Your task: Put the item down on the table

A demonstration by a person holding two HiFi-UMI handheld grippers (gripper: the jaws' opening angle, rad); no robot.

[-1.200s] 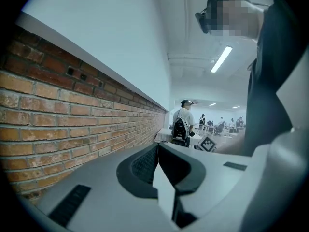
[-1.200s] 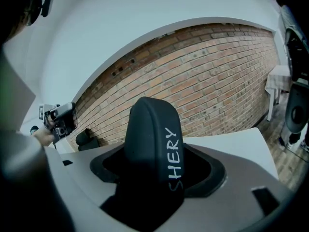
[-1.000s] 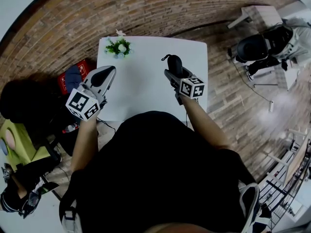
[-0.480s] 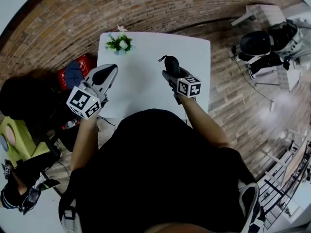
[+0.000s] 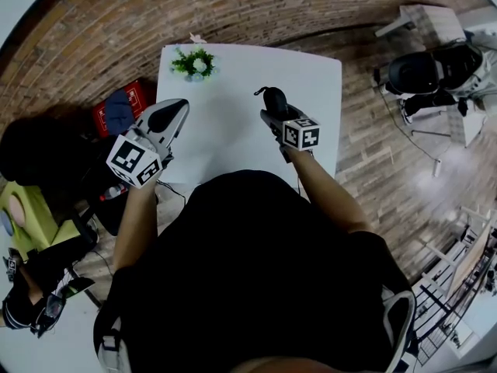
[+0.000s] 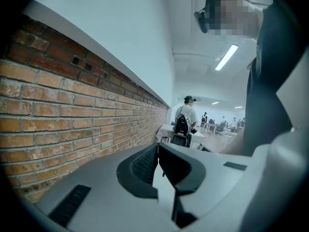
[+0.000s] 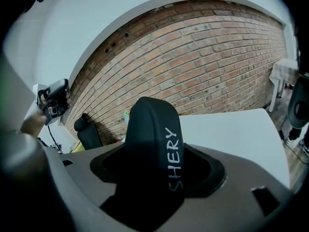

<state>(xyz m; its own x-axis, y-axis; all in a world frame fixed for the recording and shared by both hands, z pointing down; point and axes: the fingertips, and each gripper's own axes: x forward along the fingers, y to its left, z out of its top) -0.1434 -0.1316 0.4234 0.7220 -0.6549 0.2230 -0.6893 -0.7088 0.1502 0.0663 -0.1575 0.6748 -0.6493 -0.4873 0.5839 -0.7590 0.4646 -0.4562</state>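
My right gripper (image 5: 276,113) is shut on a black rounded case (image 5: 273,99) with white lettering "SHERY", held over the right half of the white table (image 5: 233,76). In the right gripper view the case (image 7: 154,139) stands up between the jaws and hides their pads, with the table (image 7: 231,129) behind it. The left gripper (image 5: 172,111) hangs at the table's left edge. Its jaws meet at the tips (image 6: 157,149) in the left gripper view, with nothing between them.
A small green plant (image 5: 194,62) stands at the table's far left corner. On the brick floor lie a red bag (image 5: 116,115) to the left and a dark chair with gear (image 5: 419,72) to the right. A brick wall (image 6: 72,115) runs along the left gripper's side.
The right gripper with the black case has sunk a little toward the table. The left gripper has stayed about where it was.
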